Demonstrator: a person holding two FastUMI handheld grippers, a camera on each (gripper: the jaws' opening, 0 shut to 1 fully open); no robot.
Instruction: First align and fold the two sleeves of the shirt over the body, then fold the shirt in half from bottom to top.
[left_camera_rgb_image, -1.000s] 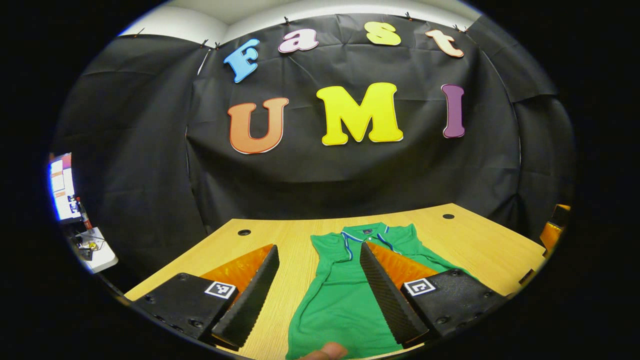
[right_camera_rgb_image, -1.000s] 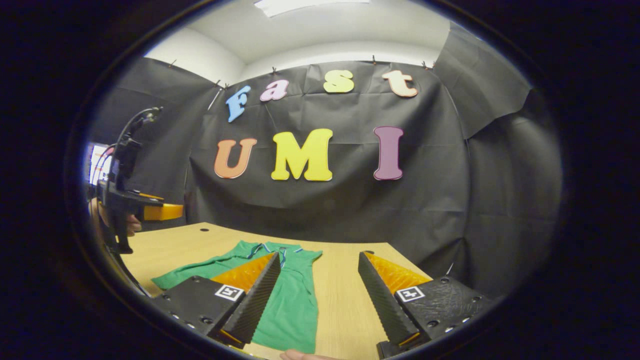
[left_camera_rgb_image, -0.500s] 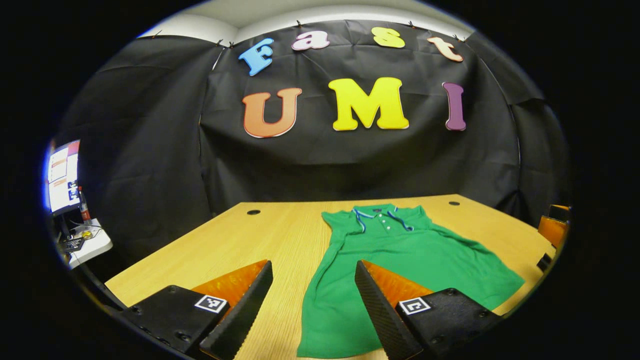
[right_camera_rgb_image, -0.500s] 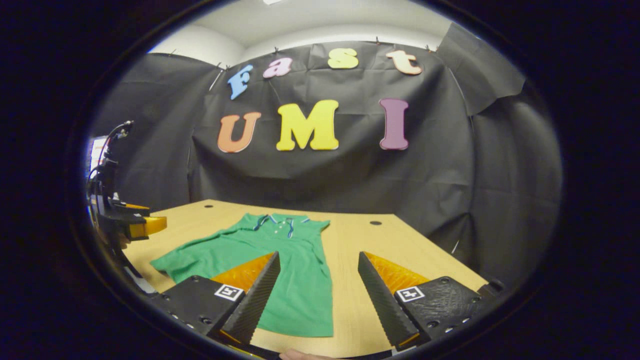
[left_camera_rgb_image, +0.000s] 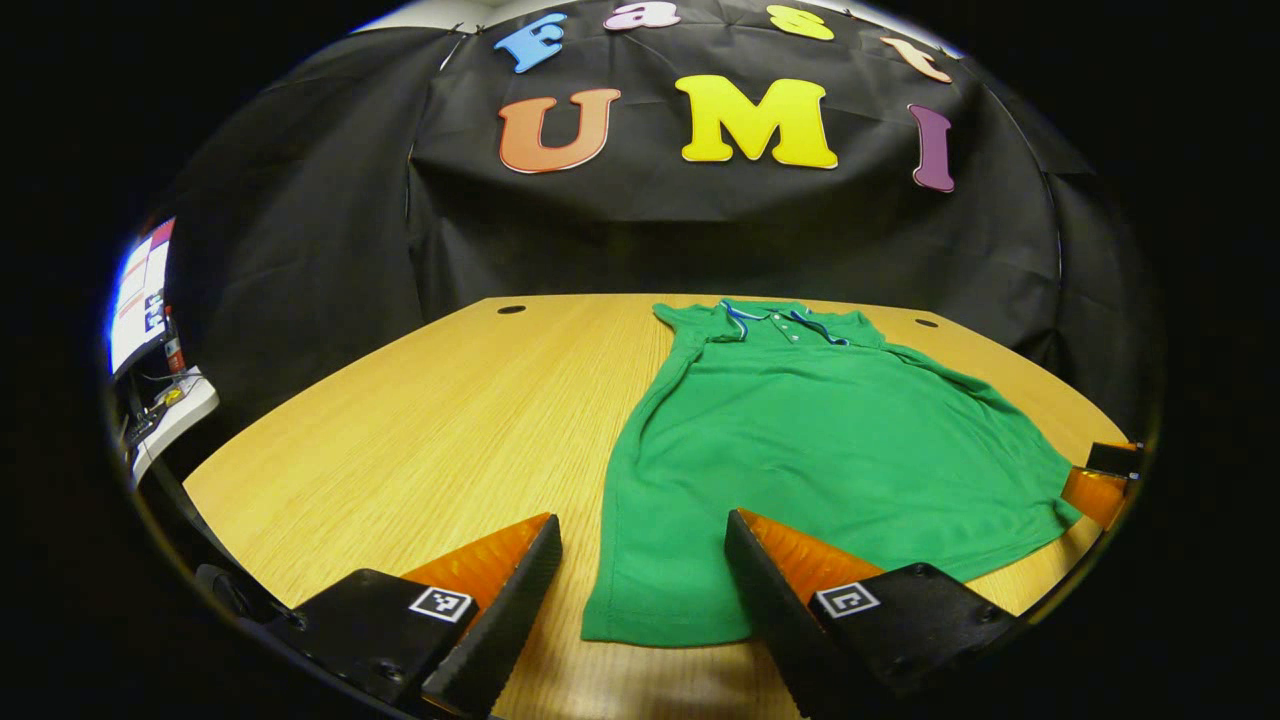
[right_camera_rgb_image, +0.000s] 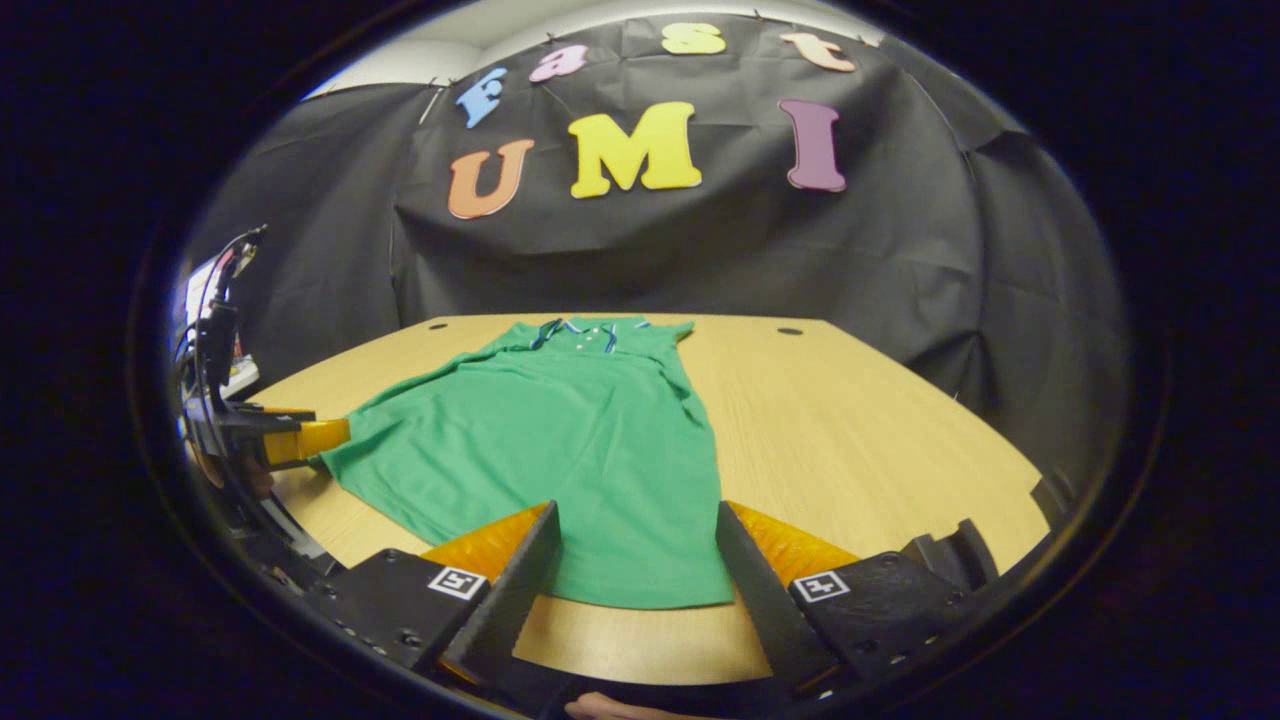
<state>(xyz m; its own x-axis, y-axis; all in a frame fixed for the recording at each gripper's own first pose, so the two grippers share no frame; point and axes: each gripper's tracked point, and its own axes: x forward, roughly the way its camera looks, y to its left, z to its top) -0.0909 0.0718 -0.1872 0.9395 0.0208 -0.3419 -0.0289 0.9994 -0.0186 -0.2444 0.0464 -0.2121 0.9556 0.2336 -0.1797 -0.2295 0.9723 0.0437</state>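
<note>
A green polo shirt (left_camera_rgb_image: 800, 430) lies flat on the wooden table (left_camera_rgb_image: 420, 420), collar far and hem near. No sleeve sticks out; a folded ridge runs down each side. In the left gripper view my left gripper (left_camera_rgb_image: 640, 525) is open above the hem's near left corner, with nothing between its fingers. In the right gripper view the shirt (right_camera_rgb_image: 560, 440) spreads left, and my right gripper (right_camera_rgb_image: 635, 512) is open over the hem's near right corner. The left gripper (right_camera_rgb_image: 290, 440) sits at that view's left edge by the shirt's other corner. The right gripper (left_camera_rgb_image: 1100, 485) peeks in at the left gripper view's right edge.
The table has round cable holes at the back (left_camera_rgb_image: 511, 309) (left_camera_rgb_image: 925, 322) (right_camera_rgb_image: 789, 330). A lit monitor and a cluttered white desk (left_camera_rgb_image: 150, 330) stand off the table's left side. Bare wood stretches left of the shirt (left_camera_rgb_image: 400, 450) and right of it (right_camera_rgb_image: 860, 430).
Both grippers have risen and tilted down, so much more of the shirt and table shows. Both stay open. The shirt has not moved.
</note>
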